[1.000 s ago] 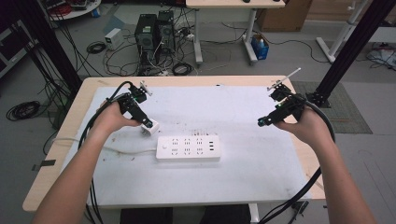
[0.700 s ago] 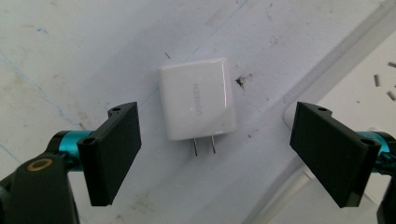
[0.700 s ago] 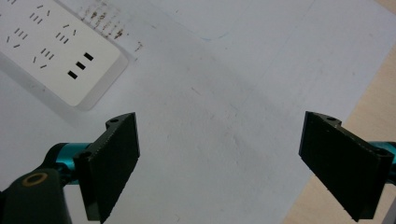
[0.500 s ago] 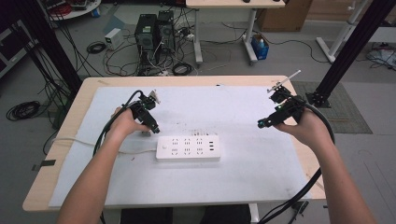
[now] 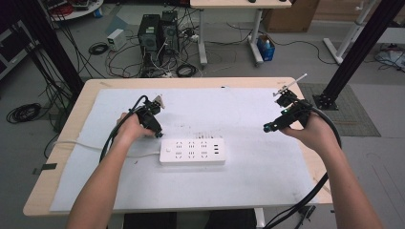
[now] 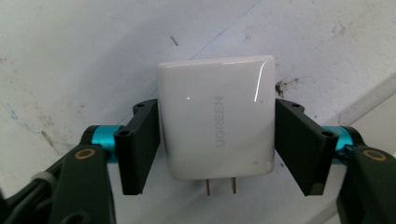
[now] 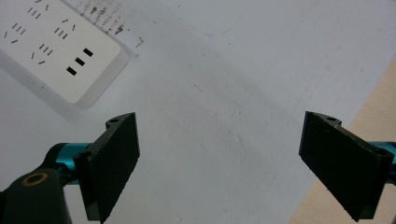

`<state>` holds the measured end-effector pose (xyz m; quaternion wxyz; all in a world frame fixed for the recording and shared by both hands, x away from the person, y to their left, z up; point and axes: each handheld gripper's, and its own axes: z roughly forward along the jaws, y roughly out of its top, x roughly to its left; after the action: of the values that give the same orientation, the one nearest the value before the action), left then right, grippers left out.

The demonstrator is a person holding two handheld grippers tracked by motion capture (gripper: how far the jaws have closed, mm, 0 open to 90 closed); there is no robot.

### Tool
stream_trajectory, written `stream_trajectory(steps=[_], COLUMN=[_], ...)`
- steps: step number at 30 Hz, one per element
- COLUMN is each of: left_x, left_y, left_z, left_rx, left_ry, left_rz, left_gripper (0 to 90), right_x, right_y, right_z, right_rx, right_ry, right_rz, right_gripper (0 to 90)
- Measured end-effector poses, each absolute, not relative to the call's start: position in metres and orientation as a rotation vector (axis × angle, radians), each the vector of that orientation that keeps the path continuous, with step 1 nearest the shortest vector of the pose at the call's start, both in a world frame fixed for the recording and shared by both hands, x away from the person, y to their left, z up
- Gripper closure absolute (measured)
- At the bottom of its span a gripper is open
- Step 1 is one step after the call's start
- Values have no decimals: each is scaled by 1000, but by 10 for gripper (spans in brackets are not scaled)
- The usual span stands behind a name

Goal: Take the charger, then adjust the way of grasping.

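Two jaws of the left gripper [image 6: 217,149] clamp a white charger [image 6: 215,116], seemingly airborne.

Glossy white charger [image 6: 215,129], grey lettering

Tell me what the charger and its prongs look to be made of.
Charger: glossy white plastic by the look, since it shows sharp light reflections and an embossed logo. Prongs: apparently metal, copper-coloured, thin flat blades.
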<state>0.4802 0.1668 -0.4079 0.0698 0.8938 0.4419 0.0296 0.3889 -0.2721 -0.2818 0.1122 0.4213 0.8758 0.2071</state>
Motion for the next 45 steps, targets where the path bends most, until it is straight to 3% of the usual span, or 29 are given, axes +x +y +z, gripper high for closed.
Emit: stream_trajectory(steps=[3, 10, 25, 35, 45], left_x=[480, 479, 433, 417, 408], left_y=[167, 168, 186, 188, 182], left_z=[-408, -403, -307, -277, -272], left_rx=[2694, 2682, 2575, 2555, 2546], left_ry=[1335, 1328, 1168, 1087, 844], left_rz=[89, 122, 255, 305, 310], left_gripper=[411, 422, 425, 425, 425], right_x=[389, 390, 395, 395, 394], right_y=[-273, -272, -269, -268, -262], right_z=[-283, -284, -272, -266, -258], right_rx=[1240, 1248, 1417, 1449, 1534], right_ry=[2570, 2574, 2531, 2527, 2545], right_rz=[609, 598, 555, 562, 598], right_gripper=[118, 117, 118, 118, 119])
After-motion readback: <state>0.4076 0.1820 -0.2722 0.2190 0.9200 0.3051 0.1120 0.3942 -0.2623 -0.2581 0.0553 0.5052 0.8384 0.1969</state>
